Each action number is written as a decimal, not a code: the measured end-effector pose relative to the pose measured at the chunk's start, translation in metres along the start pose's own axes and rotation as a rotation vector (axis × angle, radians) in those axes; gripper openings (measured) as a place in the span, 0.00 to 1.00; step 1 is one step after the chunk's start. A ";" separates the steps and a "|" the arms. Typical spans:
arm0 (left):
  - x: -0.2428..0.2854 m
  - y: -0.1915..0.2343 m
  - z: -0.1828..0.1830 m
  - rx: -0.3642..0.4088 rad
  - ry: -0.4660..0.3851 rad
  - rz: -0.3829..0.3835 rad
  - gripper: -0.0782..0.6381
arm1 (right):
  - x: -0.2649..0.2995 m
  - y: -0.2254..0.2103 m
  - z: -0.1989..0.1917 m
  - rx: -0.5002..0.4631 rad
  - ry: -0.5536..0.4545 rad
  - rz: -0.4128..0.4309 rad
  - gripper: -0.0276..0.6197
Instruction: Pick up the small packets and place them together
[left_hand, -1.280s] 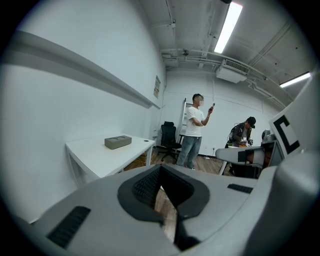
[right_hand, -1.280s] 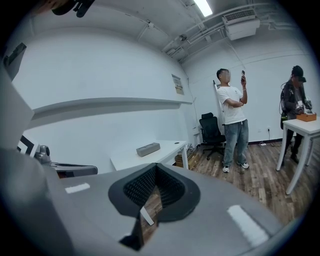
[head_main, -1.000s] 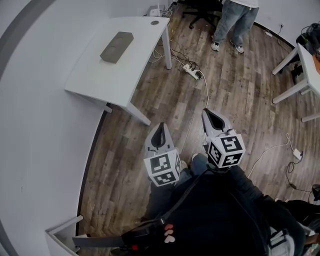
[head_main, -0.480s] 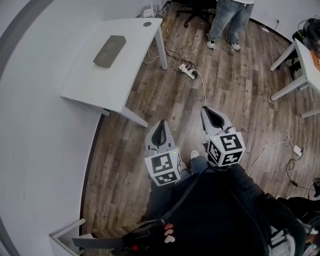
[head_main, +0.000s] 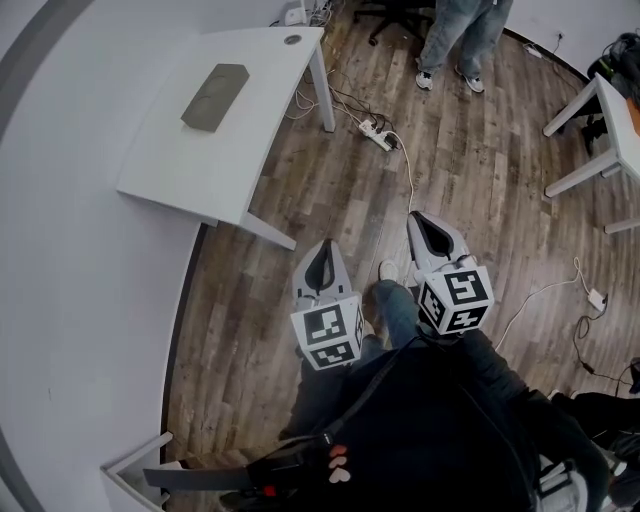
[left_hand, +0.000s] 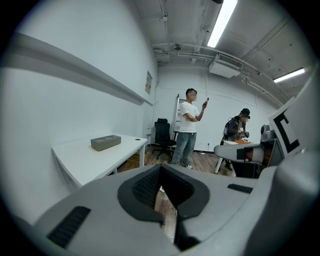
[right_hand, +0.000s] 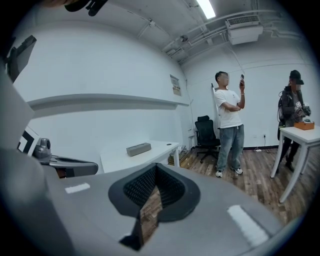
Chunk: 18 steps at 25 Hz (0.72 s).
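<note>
No small packets show in any view. My left gripper (head_main: 321, 258) and right gripper (head_main: 428, 228) are held side by side over the wooden floor, both shut with nothing between the jaws. In the left gripper view my left gripper (left_hand: 161, 172) points toward a white table (left_hand: 85, 160). On that table lies a flat grey box (head_main: 213, 96), also seen as the grey box (left_hand: 105, 142) and, in the right gripper view, the grey box (right_hand: 138, 149) beyond my right gripper (right_hand: 155, 172). The table (head_main: 200, 160) stands ahead and to the left, well apart from both grippers.
A person (head_main: 460, 40) stands at the far end of the room beside a black office chair (left_hand: 162, 132). A power strip (head_main: 377, 138) with cables lies on the floor. Another white table (head_main: 610, 120) is at the right, with a second person (right_hand: 292, 107) near it.
The holder has stepped forward, with a shoe now showing between the grippers. The table and grey box have drifted left in the head view. Both grippers stay shut.
</note>
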<state>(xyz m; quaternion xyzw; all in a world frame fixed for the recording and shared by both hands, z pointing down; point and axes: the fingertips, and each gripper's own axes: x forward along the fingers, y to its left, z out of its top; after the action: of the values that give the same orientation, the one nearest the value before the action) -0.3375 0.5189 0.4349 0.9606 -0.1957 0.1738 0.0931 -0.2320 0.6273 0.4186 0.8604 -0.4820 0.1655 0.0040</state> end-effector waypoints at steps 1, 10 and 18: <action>0.008 0.002 0.002 0.000 0.000 0.007 0.11 | 0.008 -0.005 0.001 0.001 -0.003 0.004 0.04; 0.139 0.025 0.063 -0.018 -0.014 0.060 0.11 | 0.137 -0.060 0.058 -0.043 -0.004 0.080 0.05; 0.224 0.017 0.107 -0.048 -0.022 0.086 0.11 | 0.212 -0.116 0.098 -0.043 0.002 0.114 0.05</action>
<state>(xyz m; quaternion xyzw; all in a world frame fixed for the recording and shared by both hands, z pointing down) -0.1196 0.4003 0.4210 0.9507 -0.2418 0.1626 0.1065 -0.0064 0.4978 0.4046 0.8311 -0.5337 0.1558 0.0133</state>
